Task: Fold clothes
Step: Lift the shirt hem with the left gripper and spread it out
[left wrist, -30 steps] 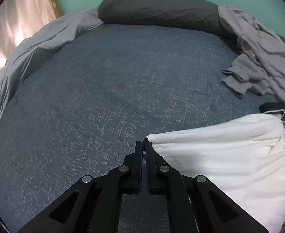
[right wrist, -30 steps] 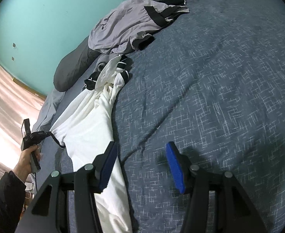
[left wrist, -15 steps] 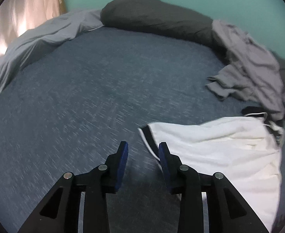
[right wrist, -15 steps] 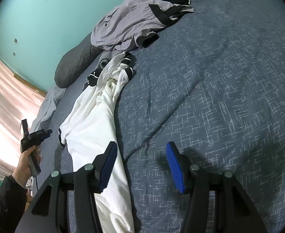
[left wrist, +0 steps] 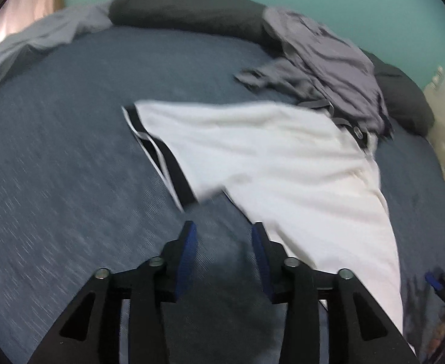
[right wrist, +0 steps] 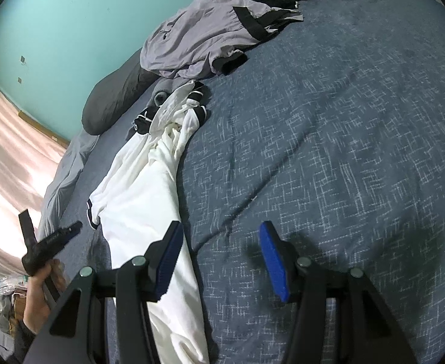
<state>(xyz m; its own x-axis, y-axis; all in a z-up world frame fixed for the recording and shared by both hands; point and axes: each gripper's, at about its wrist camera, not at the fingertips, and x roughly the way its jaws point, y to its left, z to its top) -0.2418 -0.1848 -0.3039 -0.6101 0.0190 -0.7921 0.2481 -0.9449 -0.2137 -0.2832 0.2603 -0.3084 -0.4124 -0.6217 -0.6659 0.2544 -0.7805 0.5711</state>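
- Bed cover (right wrist: 328, 151) — dark blue, flecked with a fine white crosshatch.
- Shirt (left wrist: 268, 157) — white, with black trim edged by a thin white stripe.
- Crumpled garment (right wrist: 198, 42) — grey-lilac with black bands.
- Pillow (left wrist: 186, 6) — charcoal.
- Wall (right wrist: 71, 15) — turquoise.
- Tool pads (right wrist: 274, 261) — bright blue on black arms.

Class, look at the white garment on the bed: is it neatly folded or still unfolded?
Unfolded. The white garment lies spread loosely across the bed, bunched along one side in the right wrist view, with no tidy fold.

Black grippers — blue-padded fingers (right wrist: 272, 261), silver screws (left wrist: 290, 262).
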